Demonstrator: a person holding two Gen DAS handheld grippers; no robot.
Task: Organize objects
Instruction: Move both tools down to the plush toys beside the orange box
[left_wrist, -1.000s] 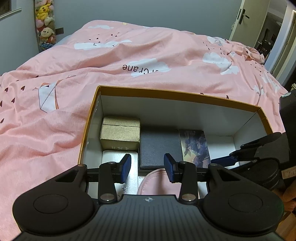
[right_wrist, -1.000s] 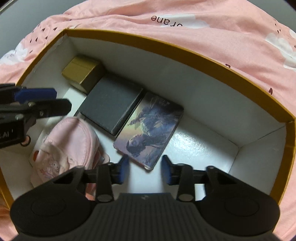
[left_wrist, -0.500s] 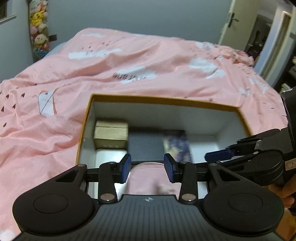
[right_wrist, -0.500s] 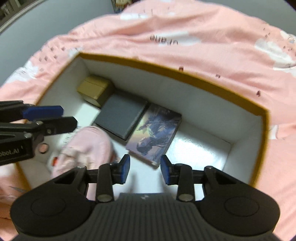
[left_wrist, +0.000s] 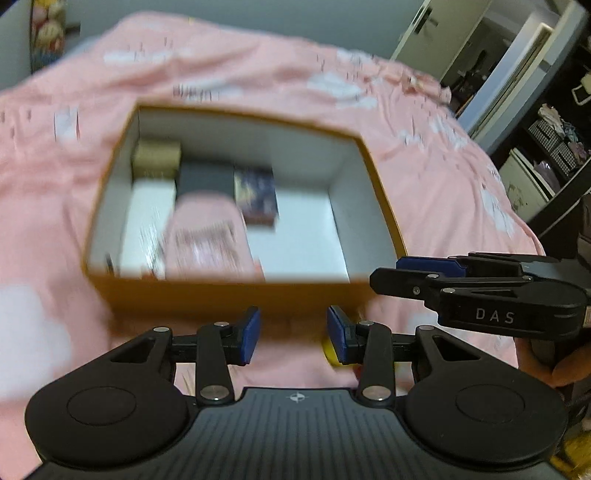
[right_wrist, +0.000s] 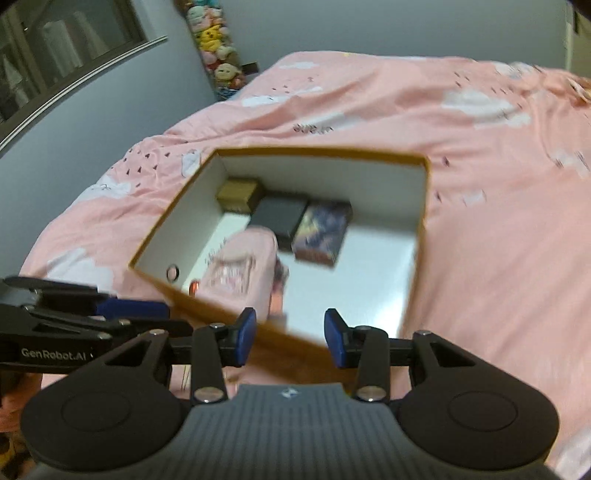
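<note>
An orange box (left_wrist: 229, 291) (right_wrist: 426, 206) with white inner walls lies open on the pink bedspread. Inside it I see a gold box (left_wrist: 157, 160) (right_wrist: 238, 192), a dark grey case (left_wrist: 205, 177) (right_wrist: 279, 214), a picture card box (left_wrist: 256, 195) (right_wrist: 321, 230) and a pink cap (left_wrist: 207, 236) (right_wrist: 240, 262). My left gripper (left_wrist: 293, 334) hangs open and empty in front of the box's near wall. My right gripper (right_wrist: 290, 336) is over the box's near corner, its jaws opening with nothing between them. It appears at the right of the left wrist view (left_wrist: 421, 271).
The pink bedspread (right_wrist: 498, 184) spreads all around the box. Plush toys (right_wrist: 218, 48) hang at the far wall. A doorway and shelves (left_wrist: 546, 129) stand to the right. A small yellow thing (left_wrist: 328, 352) lies blurred by the left gripper's right finger.
Both grippers have drawn back and up out of the box, which now looks smaller and farther. The right gripper's jaws have widened a little. The contents lie as before.
</note>
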